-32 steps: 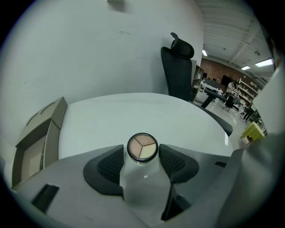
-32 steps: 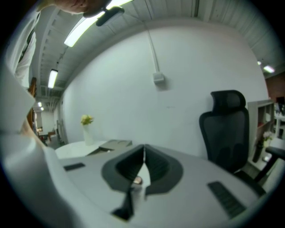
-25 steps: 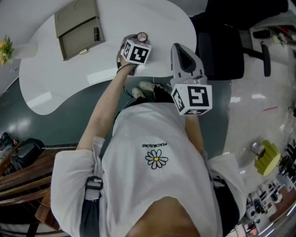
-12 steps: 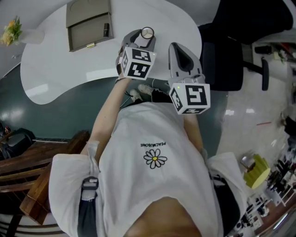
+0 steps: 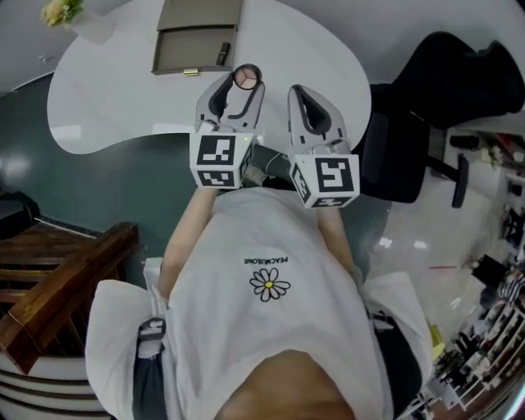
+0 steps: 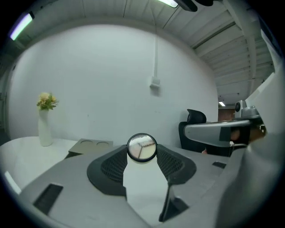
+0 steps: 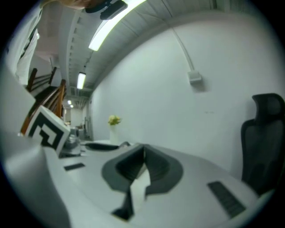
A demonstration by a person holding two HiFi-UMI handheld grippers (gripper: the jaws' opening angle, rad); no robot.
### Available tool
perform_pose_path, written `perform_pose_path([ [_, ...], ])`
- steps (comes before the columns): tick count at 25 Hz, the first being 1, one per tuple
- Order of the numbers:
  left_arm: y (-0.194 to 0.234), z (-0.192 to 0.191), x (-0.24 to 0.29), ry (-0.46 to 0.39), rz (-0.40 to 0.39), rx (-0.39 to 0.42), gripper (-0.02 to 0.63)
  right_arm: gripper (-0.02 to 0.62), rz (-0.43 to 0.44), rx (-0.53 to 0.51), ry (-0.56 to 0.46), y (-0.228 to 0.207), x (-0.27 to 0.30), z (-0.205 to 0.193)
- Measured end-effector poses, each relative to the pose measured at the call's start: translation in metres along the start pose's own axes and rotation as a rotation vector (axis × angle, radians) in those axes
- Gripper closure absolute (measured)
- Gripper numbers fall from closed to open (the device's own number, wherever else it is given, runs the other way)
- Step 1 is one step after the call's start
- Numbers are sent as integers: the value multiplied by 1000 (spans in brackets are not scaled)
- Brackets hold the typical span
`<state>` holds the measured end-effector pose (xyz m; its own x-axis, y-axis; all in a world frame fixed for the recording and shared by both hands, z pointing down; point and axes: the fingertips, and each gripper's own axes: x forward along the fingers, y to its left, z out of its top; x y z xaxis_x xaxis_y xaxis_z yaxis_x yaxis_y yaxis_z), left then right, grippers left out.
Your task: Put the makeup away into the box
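Makeup compact (image 5: 247, 77), small, round, dark-rimmed with a pale face, is clamped edge-on between the fingers of the left gripper (image 5: 244, 83). The left gripper view confirms it: compact (image 6: 142, 147) sits right at the tips, both textured pads against its rim, fingers spread about a compact's width. It's in the gripper, not in the box. Box (image 5: 175, 51) is tan, lid open, on the white tabletop (image 5: 115, 111); in the head view it lies just up and left of the compact, near but apart. In the left gripper view the box (image 6: 91, 144) shows two round recesses and lies beyond and left of the fingers. Some small dark item is at the box's right end, too small to identify. Right gripper (image 5: 299, 93) is just beside the left one, pointing the same way; the right gripper view shows its fingers (image 7: 153, 165) clenched together, tips meeting, nothing between them. Vase with flowers (image 5: 72, 16) stands at the tabletop's far left end, well apart from the box. Black office chair (image 5: 447, 70) is off to the right of the tabletop.
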<state>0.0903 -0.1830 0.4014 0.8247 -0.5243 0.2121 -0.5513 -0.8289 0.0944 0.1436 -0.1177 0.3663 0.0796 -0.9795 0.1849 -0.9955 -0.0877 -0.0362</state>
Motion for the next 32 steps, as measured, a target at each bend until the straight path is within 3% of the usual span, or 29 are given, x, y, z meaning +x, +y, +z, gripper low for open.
perform_pose_path([
  [10, 45, 6, -30, -40, 115, 0, 384, 565, 104, -28, 21, 41, 20, -6],
  [16, 99, -1, 17, 36, 156, 13, 385, 565, 101, -21, 25, 41, 22, -7],
  [20, 149, -20, 64, 157, 226, 51, 385, 565, 78, 0, 59, 28, 18, -20],
  [27, 207, -96, 124, 490, 267, 119, 385, 565, 29, 41, 134, 10, 12, -46],
  [32, 209, -135, 158, 681, 149, 97, 385, 565, -26, 66, 192, -8, 7, -62],
])
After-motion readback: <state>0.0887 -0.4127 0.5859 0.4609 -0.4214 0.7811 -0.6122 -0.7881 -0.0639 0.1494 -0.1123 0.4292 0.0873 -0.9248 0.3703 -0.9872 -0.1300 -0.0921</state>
